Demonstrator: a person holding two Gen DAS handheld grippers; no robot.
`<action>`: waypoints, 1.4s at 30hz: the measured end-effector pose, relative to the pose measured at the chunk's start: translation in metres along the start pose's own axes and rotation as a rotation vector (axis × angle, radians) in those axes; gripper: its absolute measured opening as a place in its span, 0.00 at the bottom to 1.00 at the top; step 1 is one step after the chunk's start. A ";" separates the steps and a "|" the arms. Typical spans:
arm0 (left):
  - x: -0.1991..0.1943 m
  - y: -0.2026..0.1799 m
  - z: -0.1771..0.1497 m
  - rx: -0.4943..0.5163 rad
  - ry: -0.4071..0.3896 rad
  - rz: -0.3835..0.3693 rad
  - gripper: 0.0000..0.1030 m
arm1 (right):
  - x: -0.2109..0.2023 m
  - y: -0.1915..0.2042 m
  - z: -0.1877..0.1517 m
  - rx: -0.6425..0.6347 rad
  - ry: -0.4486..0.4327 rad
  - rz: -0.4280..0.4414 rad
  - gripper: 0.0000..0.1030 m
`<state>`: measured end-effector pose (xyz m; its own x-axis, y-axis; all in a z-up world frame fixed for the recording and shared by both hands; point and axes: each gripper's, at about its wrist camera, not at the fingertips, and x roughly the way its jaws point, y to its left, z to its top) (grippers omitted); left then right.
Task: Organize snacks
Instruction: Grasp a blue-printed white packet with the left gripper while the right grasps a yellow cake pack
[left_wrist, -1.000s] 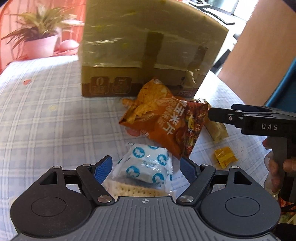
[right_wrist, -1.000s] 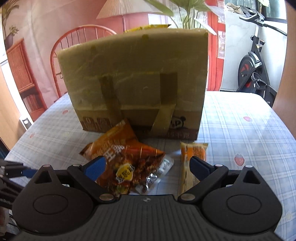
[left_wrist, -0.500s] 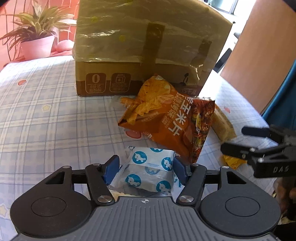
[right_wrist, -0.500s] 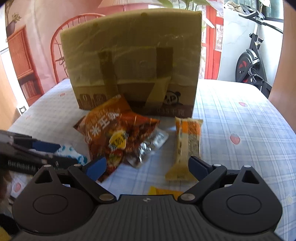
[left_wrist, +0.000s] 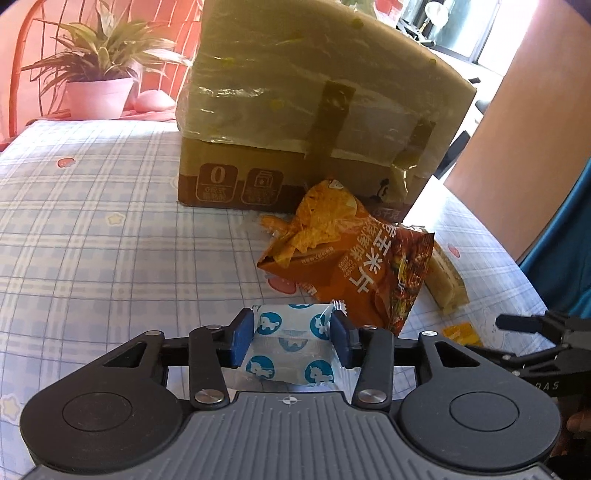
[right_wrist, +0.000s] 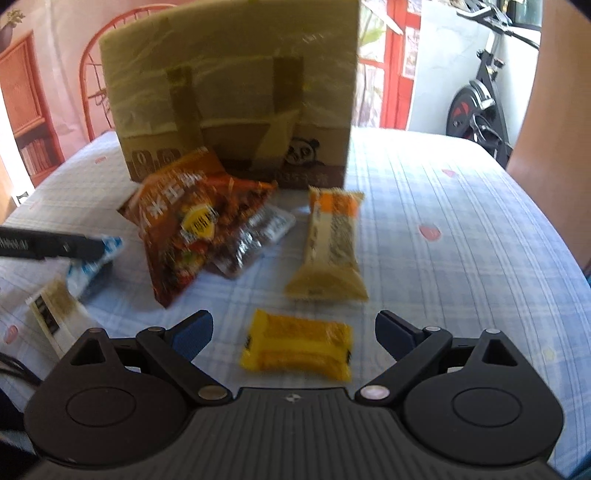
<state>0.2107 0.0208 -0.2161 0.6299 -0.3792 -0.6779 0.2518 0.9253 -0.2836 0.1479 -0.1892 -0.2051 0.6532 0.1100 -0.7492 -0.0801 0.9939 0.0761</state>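
- Your left gripper (left_wrist: 291, 338) has just been closing; its blue pads now press both sides of the white snack packet printed with blue circles (left_wrist: 290, 347), low in the middle of the left wrist view.
- Your right gripper (right_wrist: 294, 334) stands wide open, gripping nothing; the small yellow foil-wrapped snack (right_wrist: 297, 349) lies on the table between its fingers, untouched.
- The tall cardboard box wrapped in yellowish tape (right_wrist: 236, 92) fills the upper middle of both views; you cannot see its inside.
- The orange corn-chip bag (left_wrist: 354, 258) lies just before the box on the blue checked tablecloth (left_wrist: 92, 240).
- The cream-and-orange wrapped bar (right_wrist: 330, 243) lies right of that bag.
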 end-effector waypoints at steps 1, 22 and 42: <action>0.000 0.001 0.000 -0.004 0.001 0.001 0.45 | 0.001 -0.001 -0.001 0.007 0.008 0.000 0.93; 0.001 0.006 -0.002 -0.021 0.019 0.044 0.60 | 0.016 0.020 -0.003 -0.042 0.025 0.082 0.57; 0.005 0.000 -0.003 0.011 0.046 0.072 0.74 | 0.024 0.019 0.001 -0.044 -0.001 0.070 0.69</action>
<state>0.2112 0.0191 -0.2214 0.6125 -0.3117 -0.7264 0.2157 0.9500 -0.2258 0.1628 -0.1674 -0.2215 0.6453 0.1789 -0.7427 -0.1584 0.9824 0.0991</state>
